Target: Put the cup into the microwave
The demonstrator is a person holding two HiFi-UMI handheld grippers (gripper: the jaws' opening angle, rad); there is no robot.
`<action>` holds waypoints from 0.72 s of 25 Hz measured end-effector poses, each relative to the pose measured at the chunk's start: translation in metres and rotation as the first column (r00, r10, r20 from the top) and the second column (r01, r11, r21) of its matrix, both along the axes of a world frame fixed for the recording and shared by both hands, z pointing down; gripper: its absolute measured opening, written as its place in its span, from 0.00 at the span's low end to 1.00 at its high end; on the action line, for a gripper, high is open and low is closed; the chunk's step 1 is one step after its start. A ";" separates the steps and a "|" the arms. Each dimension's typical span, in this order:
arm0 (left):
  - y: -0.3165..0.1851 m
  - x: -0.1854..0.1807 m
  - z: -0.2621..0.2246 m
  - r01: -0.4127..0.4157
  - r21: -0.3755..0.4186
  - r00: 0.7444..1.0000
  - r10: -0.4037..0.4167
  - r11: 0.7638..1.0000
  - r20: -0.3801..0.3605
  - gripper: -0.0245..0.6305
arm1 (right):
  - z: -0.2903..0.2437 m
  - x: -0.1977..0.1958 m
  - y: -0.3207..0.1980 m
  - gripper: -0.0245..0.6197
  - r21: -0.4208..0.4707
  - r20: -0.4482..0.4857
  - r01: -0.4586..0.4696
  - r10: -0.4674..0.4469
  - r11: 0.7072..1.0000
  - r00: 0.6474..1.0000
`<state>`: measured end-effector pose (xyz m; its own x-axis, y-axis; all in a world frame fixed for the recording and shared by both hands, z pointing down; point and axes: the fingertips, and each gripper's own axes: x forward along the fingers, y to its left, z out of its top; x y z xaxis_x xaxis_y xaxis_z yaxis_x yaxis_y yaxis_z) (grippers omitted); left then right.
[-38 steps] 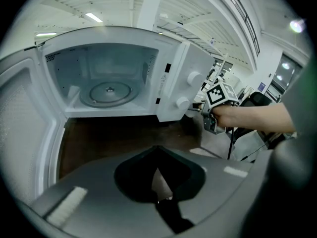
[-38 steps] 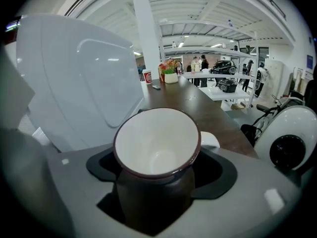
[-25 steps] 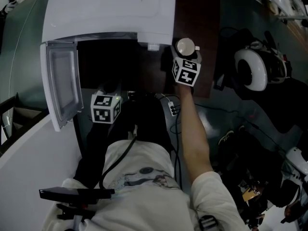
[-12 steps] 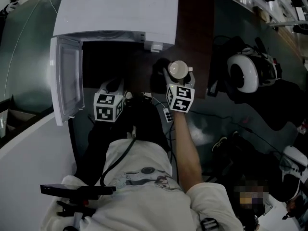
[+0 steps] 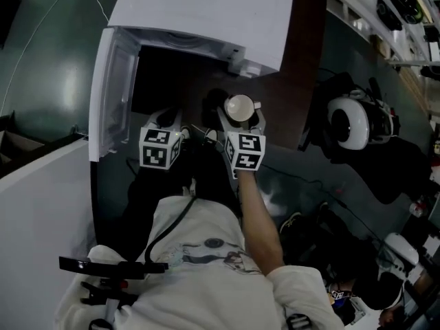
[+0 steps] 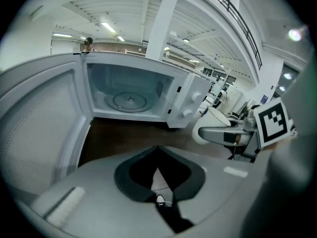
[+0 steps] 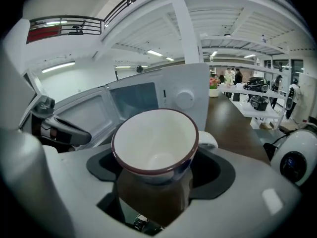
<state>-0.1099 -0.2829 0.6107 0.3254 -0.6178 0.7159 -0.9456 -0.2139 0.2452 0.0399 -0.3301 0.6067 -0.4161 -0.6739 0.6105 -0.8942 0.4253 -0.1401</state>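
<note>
- right hand-held gripper (image 5: 240, 118) has the cup (image 5: 240, 107) clamped between its jaws, one jaw on each side of the cup's body, mouth up.
- from the right gripper view the cup (image 7: 155, 142) is white inside with a dark red rim and nothing in it, and its handle pokes out on the right.
- the cup sits over the bench (image 5: 292, 81) near its front edge, in front of the microwave (image 5: 199, 12) and outside the cavity.
- it lines up with the knob panel (image 7: 183, 99) at the right end of the microwave's front, just right of the open mouth.
- microwave door (image 5: 113, 95) is swung wide to the left, towards the bench's left edge.
- the cavity shows clearly in the left gripper view, with the glass turntable (image 6: 130, 101) bare on its floor.
- left hand-held gripper (image 6: 158, 175) has its jaws together, gripping nothing.
- it hangs at the front edge of the bench, pointed at the open cavity, with the door (image 6: 39, 128) on its left.
- the two marker cubes (image 5: 159, 148) sit side by side, near each other but apart.
- the left gripper view catches the cup (image 6: 210, 125) off to its right, beside the knob panel.
- a white round device (image 5: 347, 122) lies off the bench's right edge, well apart from the action.
</note>
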 end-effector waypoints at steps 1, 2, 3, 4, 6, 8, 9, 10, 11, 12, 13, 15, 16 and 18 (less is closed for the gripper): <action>0.001 -0.004 0.001 0.010 -0.001 1.000 -0.010 1.000 -0.002 0.04 | 0.000 -0.009 -0.001 0.66 0.000 0.002 0.020 -0.020 1.000 1.000; 0.001 -0.007 0.002 0.020 -0.003 1.000 -0.020 1.000 -0.004 0.04 | 0.000 -0.018 -0.002 0.66 0.001 0.004 0.039 -0.039 0.999 0.999; 0.001 -0.009 0.002 0.030 -0.005 1.000 -0.030 1.000 -0.006 0.04 | -0.001 -0.027 -0.004 0.66 0.001 0.005 0.058 -0.058 0.998 0.998; 0.002 -0.012 0.003 0.039 -0.007 0.999 -0.039 0.999 -0.009 0.04 | -0.001 -0.035 -0.007 0.66 0.001 0.007 0.076 -0.076 0.997 0.997; 0.002 -0.016 0.006 0.055 -0.014 0.998 -0.055 0.998 -0.014 0.04 | 0.000 -0.051 -0.013 0.66 0.003 0.008 0.111 -0.111 0.994 0.994; 0.002 -0.021 0.009 0.069 -0.019 0.997 -0.069 0.997 -0.020 0.04 | 0.001 -0.069 -0.021 0.66 0.007 0.011 0.138 -0.138 0.990 0.990; 0.001 -0.024 0.011 0.074 -0.021 0.997 -0.075 0.997 -0.023 0.04 | 0.002 -0.078 -0.026 0.66 0.008 0.013 0.150 -0.150 0.989 0.989; 0.000 -0.026 0.012 0.079 -0.023 0.997 -0.079 0.997 -0.025 0.04 | 0.004 -0.086 -0.031 0.66 0.010 0.015 0.162 -0.162 0.987 0.987; -0.001 -0.028 0.014 0.083 -0.025 0.996 -0.083 0.996 -0.027 0.04 | 0.005 -0.095 -0.036 0.66 0.012 0.016 0.175 -0.175 0.985 0.984; -0.002 -0.030 0.015 0.086 -0.027 0.996 -0.087 0.996 -0.027 0.04 | 0.006 -0.103 -0.042 0.66 0.015 0.017 0.188 -0.188 0.982 0.982; -0.004 -0.031 0.016 0.090 -0.028 0.996 -0.090 0.996 -0.027 0.04 | 0.008 -0.111 -0.048 0.66 0.017 0.017 0.201 -0.201 0.980 0.979; -0.009 -0.034 0.020 0.097 -0.032 0.995 -0.098 0.995 -0.028 0.04 | 0.012 -0.124 -0.060 0.66 0.022 0.018 0.221 -0.222 0.975 0.975; -0.010 -0.035 0.022 0.102 -0.035 0.994 -0.103 0.994 -0.030 0.04 | 0.015 -0.130 -0.065 0.66 0.023 0.017 0.231 -0.232 0.973 0.973; -0.013 -0.037 0.022 0.109 -0.042 0.993 -0.110 0.993 -0.031 0.04 | 0.017 -0.141 -0.074 0.66 0.025 0.017 0.253 -0.253 0.967 0.967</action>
